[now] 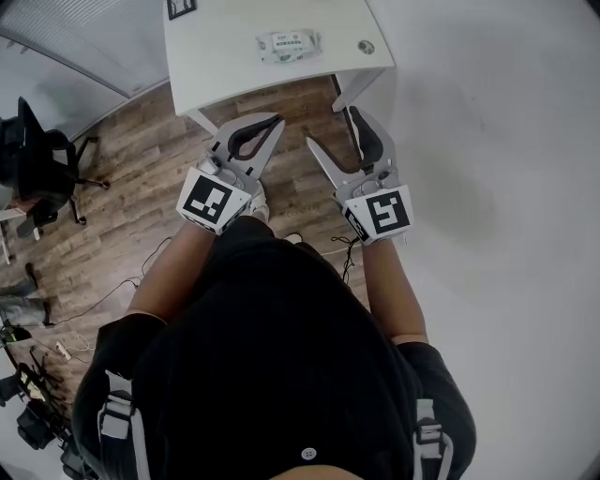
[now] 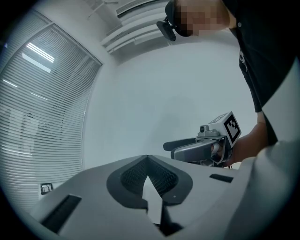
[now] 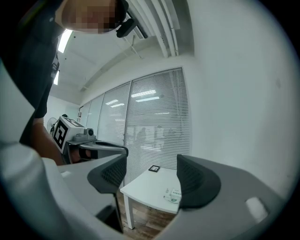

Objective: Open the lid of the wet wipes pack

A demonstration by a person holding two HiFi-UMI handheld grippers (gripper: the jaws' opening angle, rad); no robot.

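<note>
The wet wipes pack (image 1: pixel 287 44) lies flat on the white table (image 1: pixel 225 56) ahead of me, white with green print and its lid down. Both grippers hang in the air short of the table, over the floor. My left gripper (image 1: pixel 276 122) is shut with nothing in it; its pads (image 2: pixel 159 180) meet at the tips and it faces a bare wall. My right gripper (image 1: pixel 337 131) is open and empty. In the right gripper view the pack (image 3: pixel 173 194) shows small between the open gripper (image 3: pixel 154 178), far off on the table (image 3: pixel 147 185).
A small round object (image 1: pixel 366 47) and a black-framed item (image 1: pixel 181 7) also sit on the table. An office chair (image 1: pixel 37 169) stands at the left on the wooden floor (image 1: pixel 141 187), with cables (image 1: pixel 112 295) nearby. A white wall (image 1: pixel 487 141) runs along the right.
</note>
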